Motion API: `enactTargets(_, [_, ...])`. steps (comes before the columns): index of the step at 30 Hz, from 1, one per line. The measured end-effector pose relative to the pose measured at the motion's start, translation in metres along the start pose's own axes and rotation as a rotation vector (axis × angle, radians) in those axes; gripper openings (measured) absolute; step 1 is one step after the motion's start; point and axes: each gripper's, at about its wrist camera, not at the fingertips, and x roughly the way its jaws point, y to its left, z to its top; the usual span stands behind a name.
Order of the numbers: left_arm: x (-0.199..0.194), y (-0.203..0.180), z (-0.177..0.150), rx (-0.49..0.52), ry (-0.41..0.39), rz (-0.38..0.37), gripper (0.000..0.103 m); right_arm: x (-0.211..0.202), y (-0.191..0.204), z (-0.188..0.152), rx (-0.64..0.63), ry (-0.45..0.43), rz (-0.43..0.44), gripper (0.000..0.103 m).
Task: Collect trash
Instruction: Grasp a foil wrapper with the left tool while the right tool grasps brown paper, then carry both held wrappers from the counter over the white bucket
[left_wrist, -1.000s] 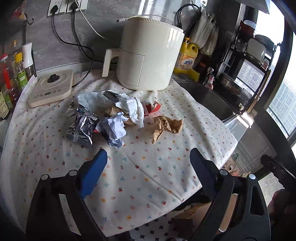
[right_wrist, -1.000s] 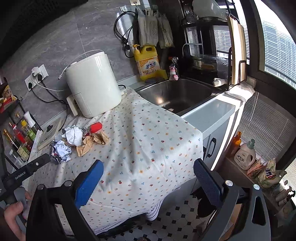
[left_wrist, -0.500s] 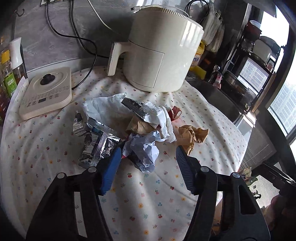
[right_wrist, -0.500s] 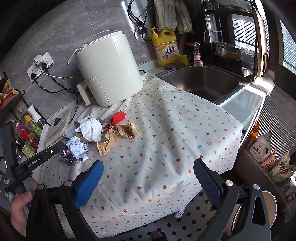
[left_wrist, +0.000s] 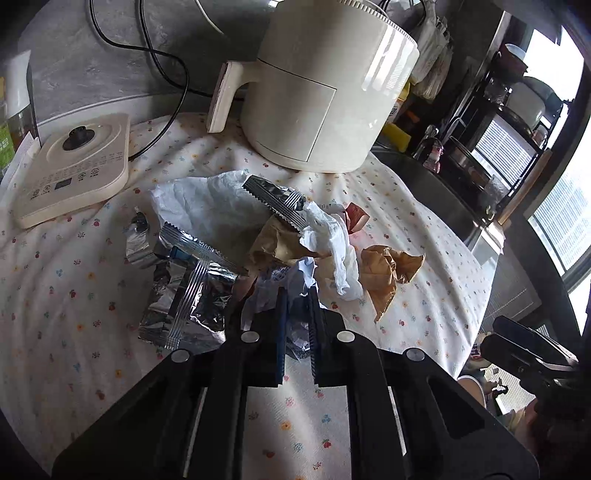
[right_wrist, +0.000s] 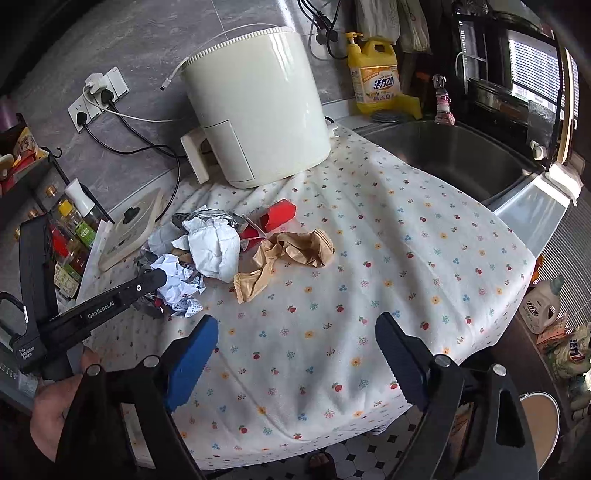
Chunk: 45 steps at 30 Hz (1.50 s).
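Note:
A pile of trash lies on the flowered tablecloth (left_wrist: 74, 295): a silver foil wrapper (left_wrist: 184, 295), a white tissue (left_wrist: 332, 240), brown crumpled paper (left_wrist: 384, 269), a red carton (right_wrist: 273, 218) and a crumpled printed white paper ball (left_wrist: 291, 280). My left gripper (left_wrist: 297, 299) is shut on the printed paper ball at the pile's near edge; it also shows in the right wrist view (right_wrist: 177, 284). My right gripper (right_wrist: 295, 332) is open and empty above the cloth's front edge, right of the pile.
A cream air fryer (left_wrist: 325, 88) stands behind the pile. A cream appliance base (left_wrist: 74, 173) lies at the left, with bottles (right_wrist: 74, 229) beside it. A sink (right_wrist: 454, 158) and a yellow detergent jug (right_wrist: 376, 77) are at the right. A cardboard bin (right_wrist: 539, 424) stands on the floor.
My left gripper moved forward into the pile and closed on the printed paper ball. My right gripper came closer over the table, still open.

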Motion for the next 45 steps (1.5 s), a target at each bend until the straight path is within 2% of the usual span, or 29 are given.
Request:
enactTargets(5, [-0.030, 0.005, -0.003, -0.025, -0.042, -0.019, 0.011, 0.031, 0.019, 0.010, -0.049, 0.046, 0.034, 0.070])
enactTargets(10, [-0.056, 0.023, -0.009, -0.080, -0.068, -0.002, 0.011, 0.065, 0.029, 0.022, -0.058, 0.074, 0.042, 0.070])
enactTargets(13, [-0.067, 0.036, -0.018, -0.101, -0.085, 0.039, 0.011, 0.084, 0.030, 0.027, -0.055, 0.092, 0.037, 0.069])
enactTargets(17, [-0.084, 0.058, -0.031, -0.170, -0.101, 0.099, 0.011, 0.102, 0.028, 0.028, -0.039, 0.107, 0.029, 0.062])
enactTargets(18, [-0.090, 0.062, -0.033, -0.181, -0.109, 0.114, 0.011, 0.105, 0.027, 0.028, -0.030, 0.113, 0.033, 0.057])
enactTargets(20, [-0.101, 0.069, -0.037, -0.198, -0.130, 0.144, 0.011, 0.111, 0.027, 0.026, -0.014, 0.138, 0.029, 0.031])
enactTargets(22, [-0.112, 0.076, -0.041, -0.219, -0.153, 0.166, 0.011, 0.111, 0.026, 0.024, 0.000, 0.146, 0.014, 0.019])
enactTargets(23, [-0.116, 0.079, -0.043, -0.231, -0.162, 0.175, 0.011, 0.110, 0.025, 0.023, 0.003, 0.142, 0.007, 0.010])
enactTargets(28, [-0.127, 0.082, -0.049, -0.260, -0.189, 0.196, 0.011, 0.094, 0.022, 0.020, 0.005, 0.113, -0.012, 0.006])
enactTargets(33, [-0.129, 0.070, -0.048, -0.257, -0.212, 0.191, 0.011, 0.067, 0.013, 0.019, 0.000, 0.075, 0.000, 0.005])
enactTargets(40, [-0.128, 0.036, -0.049, -0.230, -0.244, 0.177, 0.011, 0.028, -0.001, 0.014, -0.030, 0.035, 0.047, 0.004])
enactTargets(45, [-0.119, 0.002, -0.053, -0.213, -0.228, 0.142, 0.011, -0.011, -0.020, 0.005, -0.056, -0.005, 0.050, 0.004])
